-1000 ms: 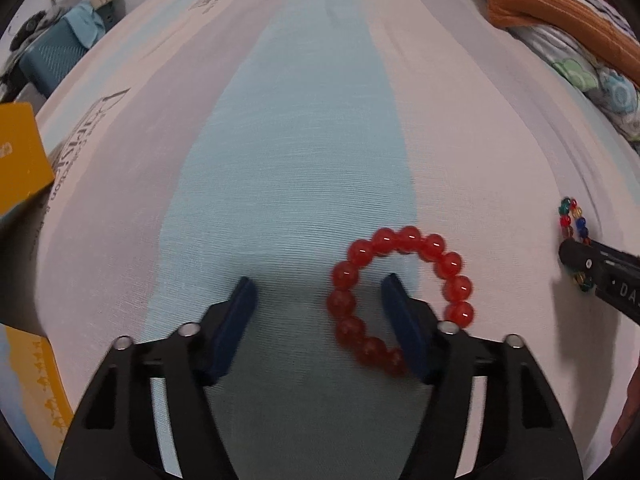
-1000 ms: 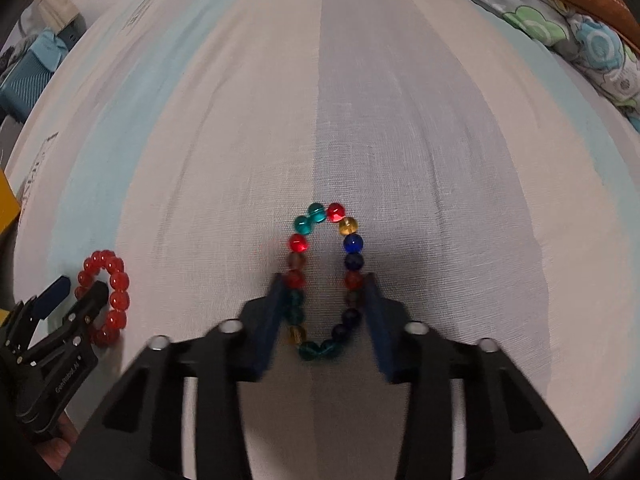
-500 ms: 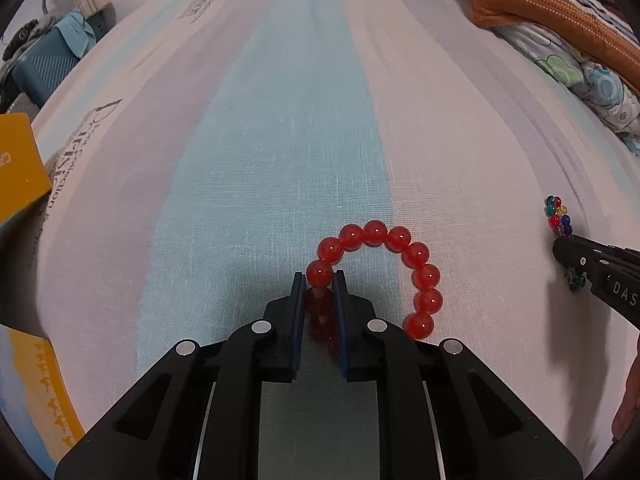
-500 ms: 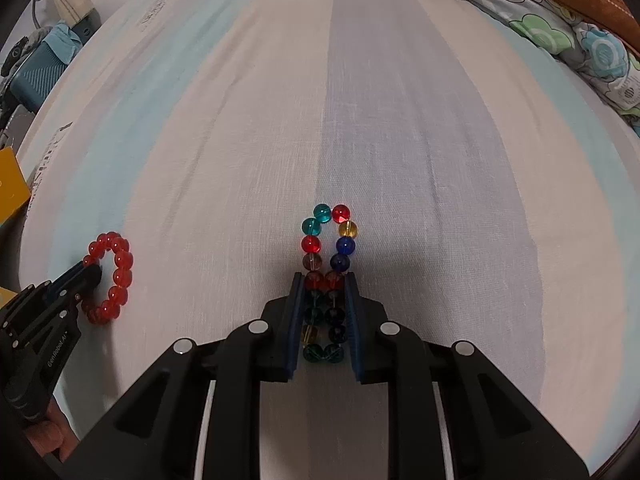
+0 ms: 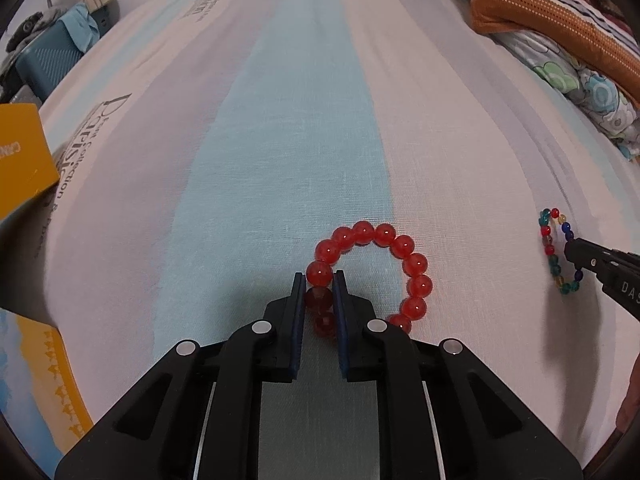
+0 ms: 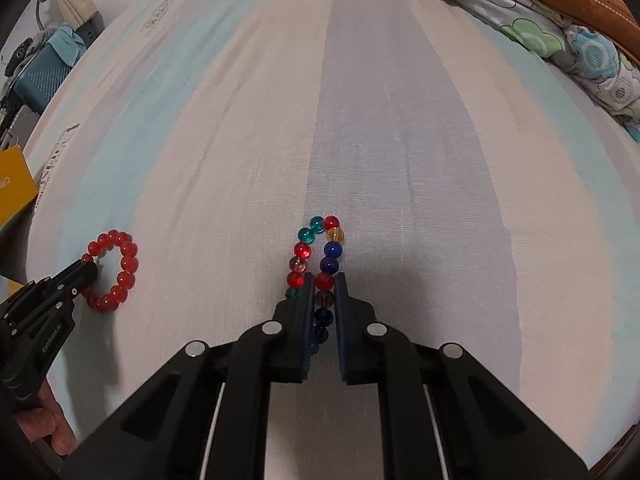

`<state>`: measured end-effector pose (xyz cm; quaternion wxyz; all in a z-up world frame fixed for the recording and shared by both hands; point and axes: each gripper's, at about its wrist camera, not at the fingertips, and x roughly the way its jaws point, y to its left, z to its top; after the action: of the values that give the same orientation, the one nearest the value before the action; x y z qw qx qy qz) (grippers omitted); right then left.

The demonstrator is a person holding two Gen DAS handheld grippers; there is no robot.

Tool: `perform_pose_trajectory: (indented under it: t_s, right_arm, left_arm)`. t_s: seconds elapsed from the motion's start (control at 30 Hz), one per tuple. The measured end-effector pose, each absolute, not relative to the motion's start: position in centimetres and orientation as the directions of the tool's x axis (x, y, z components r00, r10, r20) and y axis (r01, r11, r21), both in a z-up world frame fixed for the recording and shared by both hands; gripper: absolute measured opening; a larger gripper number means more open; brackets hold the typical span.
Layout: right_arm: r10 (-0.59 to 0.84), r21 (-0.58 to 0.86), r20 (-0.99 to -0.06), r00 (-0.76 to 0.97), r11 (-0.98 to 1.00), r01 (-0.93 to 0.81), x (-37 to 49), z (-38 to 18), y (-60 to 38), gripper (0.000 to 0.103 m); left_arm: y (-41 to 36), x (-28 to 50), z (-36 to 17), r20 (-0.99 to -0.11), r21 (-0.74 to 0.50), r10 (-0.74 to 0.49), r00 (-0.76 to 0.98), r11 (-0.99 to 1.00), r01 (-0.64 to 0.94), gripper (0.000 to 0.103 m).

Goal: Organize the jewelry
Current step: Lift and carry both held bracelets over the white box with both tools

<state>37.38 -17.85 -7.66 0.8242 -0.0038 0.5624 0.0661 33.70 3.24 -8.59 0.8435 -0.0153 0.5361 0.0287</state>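
A red bead bracelet (image 5: 416, 264) lies on the striped bed sheet (image 5: 300, 120). My left gripper (image 5: 319, 280) is shut on the ring's left side, with two beads pinched between the blue pads. From the right wrist view the same bracelet (image 6: 128, 264) shows at far left with the left gripper (image 6: 90, 272) on it. A multicoloured bead bracelet (image 6: 332, 250) lies squeezed into a narrow loop. My right gripper (image 6: 322, 280) is closing on its right strand, pads against the beads. The left strand runs outside the left pad. In the left wrist view, that bracelet (image 5: 554, 236) and the right gripper (image 5: 570, 248) sit at the right edge.
A yellow box (image 5: 20, 160) and an orange-and-blue box (image 5: 40, 360) sit at the sheet's left edge. An orange striped blanket (image 5: 540, 20) and floral bedding (image 5: 592, 92) are piled at the far right. A teal case (image 5: 44, 60) stands beyond the far left corner.
Both grippers were open around their bracelets a second ago. The left shut on the red beads. The right closed on one strand, squeezing the multicoloured loop narrower.
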Motion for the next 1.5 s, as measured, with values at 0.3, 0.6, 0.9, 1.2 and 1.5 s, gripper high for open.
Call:
perform_pose_trajectory:
  t_s: [0.3, 0.6, 0.9, 1.2, 1.5]
  right_arm:
    - [0.116, 0.074, -0.918, 0.379, 0.99, -0.122, 36.5, -5.8, -18.1, 0.009]
    - [0.128, 0.08, -0.91, 0.394, 0.987, -0.136, 35.7, -4.4, -17.4, 0.009]
    - [0.133, 0.084, -0.903, 0.408, 0.987, -0.134, 34.9, -2.9, -17.5, 0.009]
    - [0.145, 0.099, -0.894, 0.424, 0.987, -0.129, 32.8, -1.1, -18.2, 0.009]
    - [0.157, 0.092, -0.879, 0.45, 0.982, -0.163, 30.2, 2.0, -17.1, 0.009]
  left_arm:
    - [3.5, 32.8, -6.6, -0.899, -0.004, 0.023, 0.437, 0.998, -0.061, 0.013]
    - [3.5, 32.3, -5.8, -0.9, 0.001, 0.024, 0.436, 0.999, -0.053, 0.013]
    - [3.8, 31.6, -4.1, -0.901, -0.002, 0.025, 0.433, 0.998, -0.061, 0.013]
    - [4.4, 29.7, -1.8, -0.9, -0.011, 0.012, 0.435, 0.999, -0.052, 0.013]
    - [5.3, 27.1, 0.1, -0.901, -0.038, -0.01, 0.433, 0.998, -0.055, 0.013]
